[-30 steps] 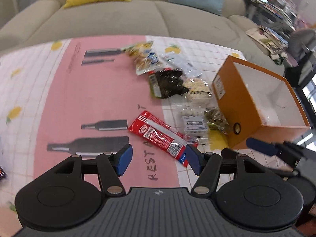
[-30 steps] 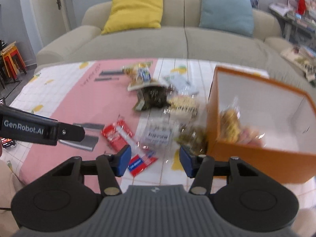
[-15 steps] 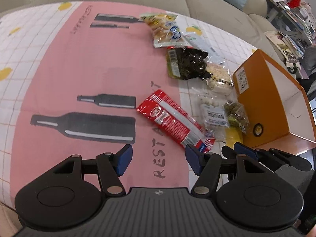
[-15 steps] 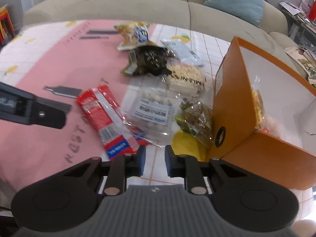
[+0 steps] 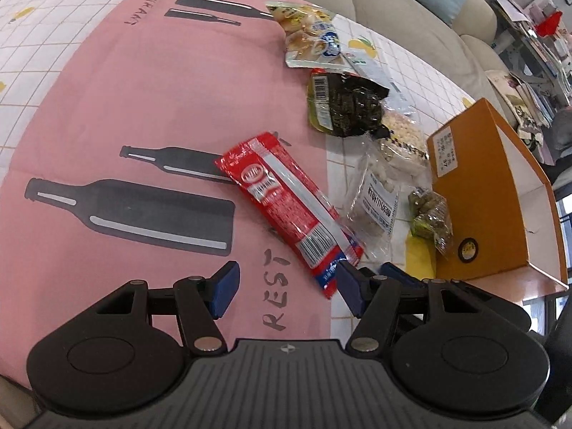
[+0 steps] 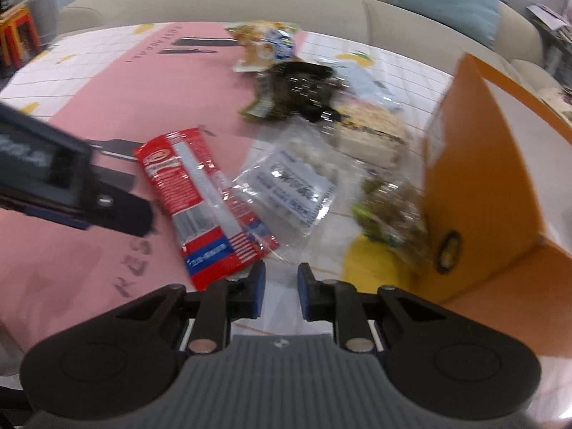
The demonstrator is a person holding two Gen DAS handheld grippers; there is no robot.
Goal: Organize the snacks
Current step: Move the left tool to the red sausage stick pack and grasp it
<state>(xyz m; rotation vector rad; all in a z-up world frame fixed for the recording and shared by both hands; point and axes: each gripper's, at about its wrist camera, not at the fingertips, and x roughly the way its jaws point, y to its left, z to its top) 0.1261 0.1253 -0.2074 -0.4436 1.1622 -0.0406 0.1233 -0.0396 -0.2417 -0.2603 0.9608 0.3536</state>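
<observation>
Left wrist view: left gripper (image 5: 284, 287) spread empty, right gripper (image 6: 280, 296) nearly closed empty, snacks (image 5: 286, 203) mostly outside the orange box (image 5: 479, 193).

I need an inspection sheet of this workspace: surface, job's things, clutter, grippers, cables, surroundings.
Surface: tablecloth, pink with bottle prints, white grid edges.
Job's things: red packet, clear bag, green bag beside orange box, dark packet, yellow bag.
Clutter: nothing seen.
Grippers: left gripper wide open, empty; right gripper narrowly open, empty.
Cables: nothing seen.
Surroundings: sofa, blue cushion.
</observation>
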